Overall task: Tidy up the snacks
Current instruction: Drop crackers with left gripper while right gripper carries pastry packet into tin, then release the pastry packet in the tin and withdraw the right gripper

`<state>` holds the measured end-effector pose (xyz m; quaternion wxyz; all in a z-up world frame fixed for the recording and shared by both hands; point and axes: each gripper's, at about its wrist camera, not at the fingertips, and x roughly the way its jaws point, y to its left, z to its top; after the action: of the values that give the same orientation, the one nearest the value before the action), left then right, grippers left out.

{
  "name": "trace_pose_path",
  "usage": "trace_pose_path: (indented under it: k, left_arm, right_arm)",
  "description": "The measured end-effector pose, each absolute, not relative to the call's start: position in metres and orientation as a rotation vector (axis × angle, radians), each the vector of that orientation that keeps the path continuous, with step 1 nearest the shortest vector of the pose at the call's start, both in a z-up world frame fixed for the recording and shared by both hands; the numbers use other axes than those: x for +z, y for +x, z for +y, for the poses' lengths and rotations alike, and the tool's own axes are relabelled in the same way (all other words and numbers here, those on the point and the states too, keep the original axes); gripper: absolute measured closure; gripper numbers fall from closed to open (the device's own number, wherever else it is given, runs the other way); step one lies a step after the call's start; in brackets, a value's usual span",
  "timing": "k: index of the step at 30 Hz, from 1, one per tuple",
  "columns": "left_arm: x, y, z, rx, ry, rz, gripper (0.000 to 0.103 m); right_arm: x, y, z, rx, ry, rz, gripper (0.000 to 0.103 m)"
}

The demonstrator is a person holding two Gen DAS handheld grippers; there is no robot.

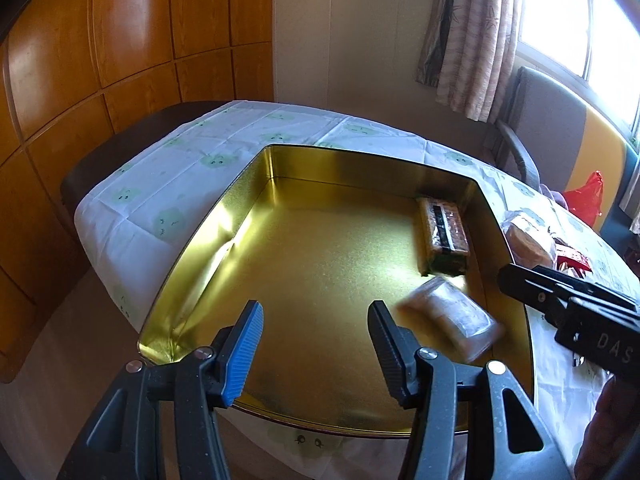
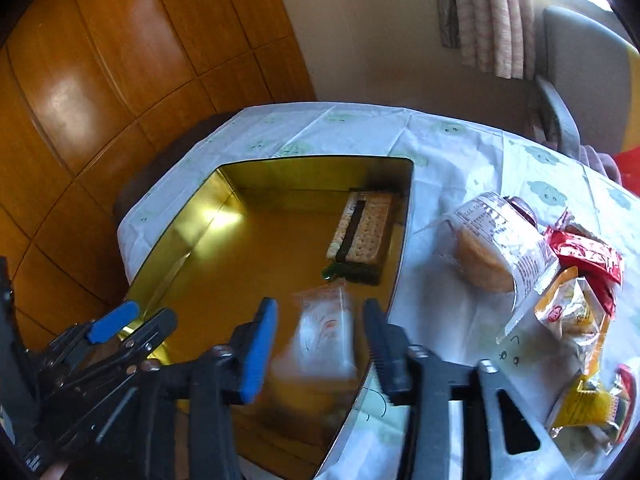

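A small clear-wrapped snack point(image 2: 326, 330) is dropping, blurred, between the right tool's point(image 2: 320, 354) parted jaws into the gold tin point(image 1: 224, 224), near the cracker pack point(image 1: 442, 236). Light, crinkly, crushable; pinching its flat middle seems best. Left tool point(image 1: 316, 344) is hanging open, empty.

A home dining corner. A table point(image 1: 132, 196) draped in a white cloth printed with green cartoon faces stands against glossy orange wood wall panelling point(image 1: 120, 40). Patterned curtains point(image 1: 472, 32) hang beside a bright window point(image 1: 560, 12), with an upholstered armchair point(image 1: 560, 120) at the table's far edge.
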<state>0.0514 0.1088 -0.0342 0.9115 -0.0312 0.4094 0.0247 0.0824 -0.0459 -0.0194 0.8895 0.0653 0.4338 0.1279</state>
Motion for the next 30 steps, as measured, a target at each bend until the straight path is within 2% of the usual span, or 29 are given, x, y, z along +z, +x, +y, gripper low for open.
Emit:
trace_pose_path:
  k: [6, 12, 30]
  left_arm:
    - [-0.034, 0.051, 0.108, 0.060, -0.066, 0.841, 0.047]
    - [-0.033, 0.048, 0.103, 0.057, -0.053, 0.840, 0.047]
    - [-0.022, 0.039, 0.083, 0.031, 0.009, 0.814, 0.047]
  right_arm:
    - [-0.008, 0.066, -0.037, 0.205, -0.007, 0.807, 0.049]
    - [0.003, 0.047, -0.036, 0.141, -0.091, 0.740, 0.043]
    - [0.015, 0.024, -0.056, 0.084, -0.078, 0.689, 0.038]
